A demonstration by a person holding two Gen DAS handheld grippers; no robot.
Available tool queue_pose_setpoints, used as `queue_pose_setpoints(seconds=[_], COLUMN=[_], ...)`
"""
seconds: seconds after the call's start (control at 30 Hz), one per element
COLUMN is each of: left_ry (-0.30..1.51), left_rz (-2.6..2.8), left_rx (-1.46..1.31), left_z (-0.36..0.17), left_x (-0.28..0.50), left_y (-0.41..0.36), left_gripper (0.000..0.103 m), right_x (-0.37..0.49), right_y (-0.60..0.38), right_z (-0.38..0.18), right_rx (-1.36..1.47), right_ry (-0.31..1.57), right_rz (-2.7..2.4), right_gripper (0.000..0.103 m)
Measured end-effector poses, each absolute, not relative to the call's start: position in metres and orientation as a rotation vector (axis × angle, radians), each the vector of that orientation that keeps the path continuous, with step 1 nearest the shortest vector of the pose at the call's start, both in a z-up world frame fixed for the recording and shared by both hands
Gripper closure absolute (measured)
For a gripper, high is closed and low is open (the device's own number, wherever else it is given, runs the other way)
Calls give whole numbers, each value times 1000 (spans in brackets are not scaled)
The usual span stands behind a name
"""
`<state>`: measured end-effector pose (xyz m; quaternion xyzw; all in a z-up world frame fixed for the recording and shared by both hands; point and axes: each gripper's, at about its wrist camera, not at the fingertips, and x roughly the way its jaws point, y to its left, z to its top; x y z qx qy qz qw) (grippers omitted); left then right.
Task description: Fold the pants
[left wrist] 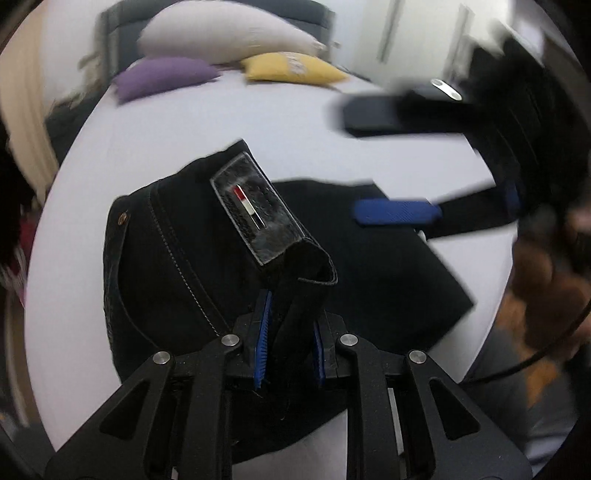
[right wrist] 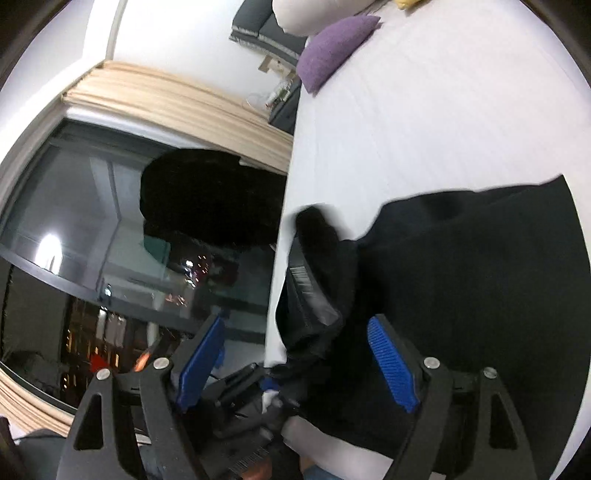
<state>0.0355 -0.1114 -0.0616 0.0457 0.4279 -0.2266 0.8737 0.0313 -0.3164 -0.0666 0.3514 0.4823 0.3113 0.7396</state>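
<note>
Pants (left wrist: 177, 258), black, lie on a bed (left wrist: 184, 129) covered with a pale sheet; part of the fabric is spread flat on the sheet, and the waistband end is lifted off it.

Left tongs (left wrist: 290, 339): narrow, blue pads clamped on a fold of the waistband. Fabric rises between the two pads and curls over just above them. A grey leather patch (left wrist: 255, 214) with a small red, white and dark stripe sits on the waistband just beyond the tips, tilted. A line of pale stitching and one metal rivet (left wrist: 122, 218) show on the cloth left of the patch.

Right tongs (right wrist: 297, 354): wide apart, nothing pressed between the pads. In the right wrist view one blue pad (right wrist: 393, 363) hangs over the black cloth and the other hangs past the bed edge, in front of a dark window (right wrist: 74, 221). The lifted waistband sits between and beyond the two fingers; contact with either pad cannot be told. In the left wrist view the same tongs appear blurred at the upper right, fingers spread, above the sheet and the flat part of the pants.

Head of the bed: one purple cushion (left wrist: 162, 75), one yellow cushion (left wrist: 291, 68), one large white pillow (left wrist: 221, 35) behind them. Cream curtain (right wrist: 177, 99) runs along the window.
</note>
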Motion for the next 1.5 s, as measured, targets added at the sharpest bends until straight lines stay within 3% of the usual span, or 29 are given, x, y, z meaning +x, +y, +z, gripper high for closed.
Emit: queue_pose_setpoints(seconds=[0.3, 0.37, 0.43, 0.5, 0.53, 1.1, 1.5], left_ry=[809, 807, 796, 788, 790, 763, 782], left_rz=[-468, -477, -478, -481, -491, -706, -731], left_rx=[272, 285, 300, 303, 295, 432, 454], left_z=[-69, -69, -69, -68, -69, -76, -102], left_x=[-2, -5, -12, -13, -16, -20, 10], left_y=[-140, -146, -147, -151, -148, -277, -284], left_gripper=[85, 85, 85, 85, 85, 85, 85], right_x=[34, 36, 42, 42, 42, 18, 12], right_y=[-293, -294, -293, -297, -301, -426, -438], right_z=[-112, -113, -112, -111, -110, -113, -132], right_rx=[795, 805, 776, 747, 752, 828, 881], right_ry=[1192, 1181, 1191, 1185, 1175, 1039, 1009], right_rz=[653, 674, 652, 632, 633, 484, 455], right_gripper=[22, 34, 62, 80, 82, 84, 84])
